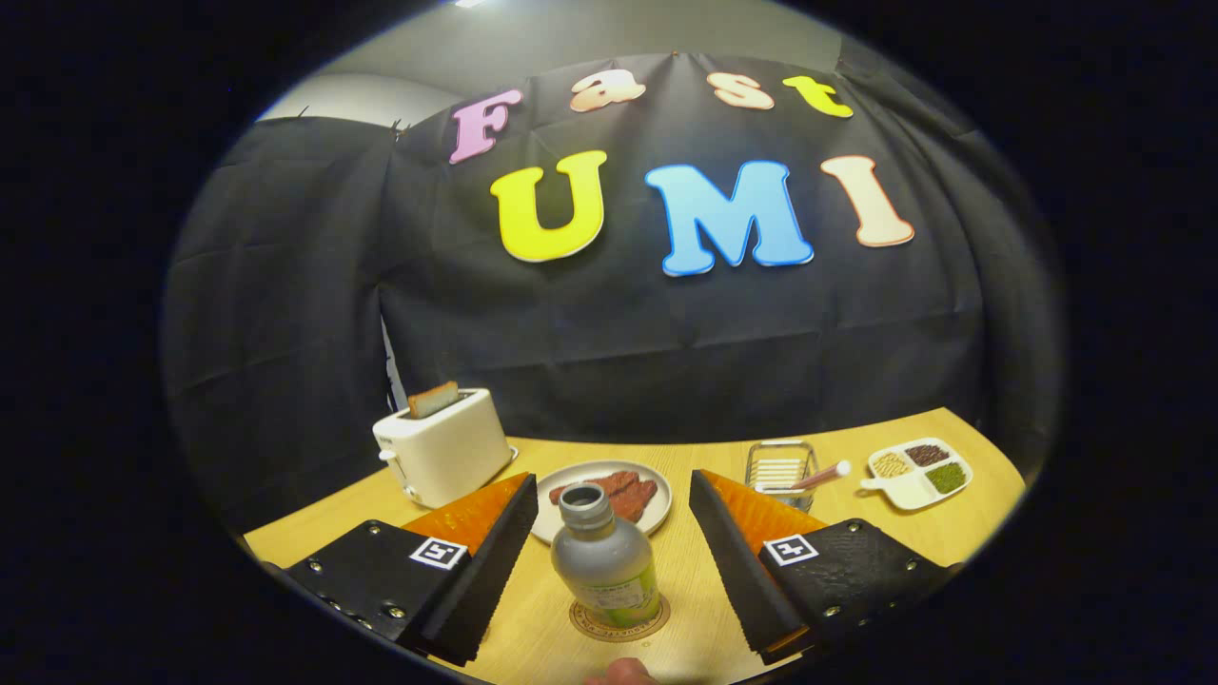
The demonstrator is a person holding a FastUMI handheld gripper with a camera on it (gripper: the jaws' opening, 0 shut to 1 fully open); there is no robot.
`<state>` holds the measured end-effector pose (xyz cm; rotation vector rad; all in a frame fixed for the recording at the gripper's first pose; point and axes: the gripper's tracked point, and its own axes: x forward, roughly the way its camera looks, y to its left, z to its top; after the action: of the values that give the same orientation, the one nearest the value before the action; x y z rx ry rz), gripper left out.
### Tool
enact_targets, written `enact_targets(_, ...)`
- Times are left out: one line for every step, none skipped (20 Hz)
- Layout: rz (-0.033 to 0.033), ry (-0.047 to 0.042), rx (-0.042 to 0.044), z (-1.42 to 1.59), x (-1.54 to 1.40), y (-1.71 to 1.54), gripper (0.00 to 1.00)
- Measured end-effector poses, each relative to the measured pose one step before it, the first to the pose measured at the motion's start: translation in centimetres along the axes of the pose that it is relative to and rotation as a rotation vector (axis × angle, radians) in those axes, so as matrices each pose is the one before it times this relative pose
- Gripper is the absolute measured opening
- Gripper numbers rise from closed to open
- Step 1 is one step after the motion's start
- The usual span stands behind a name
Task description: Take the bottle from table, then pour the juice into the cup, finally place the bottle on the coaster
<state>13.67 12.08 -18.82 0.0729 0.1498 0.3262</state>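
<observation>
We are holding the gripper [609, 533] with its fingers spread wide, one on each side of the bottle [606, 566], and neither finger is touching it. The bottle is standing upright in the lower middle of the frame, its cap off and its neck open, and it is sitting on a round coaster [618, 620] on the wooden table [913, 533]. At the very bottom of the frame, just below the coaster, part of a finger [620, 674] is peeking in.

Beyond the bottle, a plate [601, 499] is lying with reddish slices of meat on it. To the left of the plate, a white toaster [443, 445] is standing with a slice of toast [433, 399] sticking up from its slot. To the right of the plate, we are seeing a small wire basket [780, 467] with a pink-tipped stick resting across it, and farther right a white divided dish [919, 470] holding beans or grains in three sections. We are seeing no cup.
</observation>
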Motion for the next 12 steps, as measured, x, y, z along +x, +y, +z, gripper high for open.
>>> enact_targets(-0.01601,-0.02561,-0.01113,2.595,-1.042,-0.515,0.98)
enact_targets(-0.01861,-0.02297,-0.01239,2.203,-0.706,-0.642,0.98)
enact_targets(-0.01030,-0.02164,-0.00698,1.962,-0.780,-0.569,0.98)
enact_targets(-0.01461,-0.01561,-0.00509,1.958,-0.647,-0.670,0.98)
enact_targets(-0.02156,-0.00654,-0.00270,1.734,-0.697,-0.716,0.97)
enact_targets(-0.02342,-0.00244,0.00035,1.642,-0.548,-0.734,0.98)
enact_targets(-0.02008,-0.00295,-0.00210,1.540,-0.597,-0.532,0.98)
enact_targets(-0.01938,-0.00598,-0.00394,1.512,-0.575,-0.520,0.98)
enact_targets(-0.01575,-0.00987,-0.00724,1.435,-0.676,-0.640,0.98)
enact_targets(-0.01626,-0.01451,-0.00823,1.435,-0.524,-0.565,0.97)
enact_targets(-0.01172,-0.01214,-0.00983,0.529,-0.645,-0.362,0.97)
enact_targets(-0.01157,-0.00950,-0.01154,1.151,-0.258,-0.484,0.97)
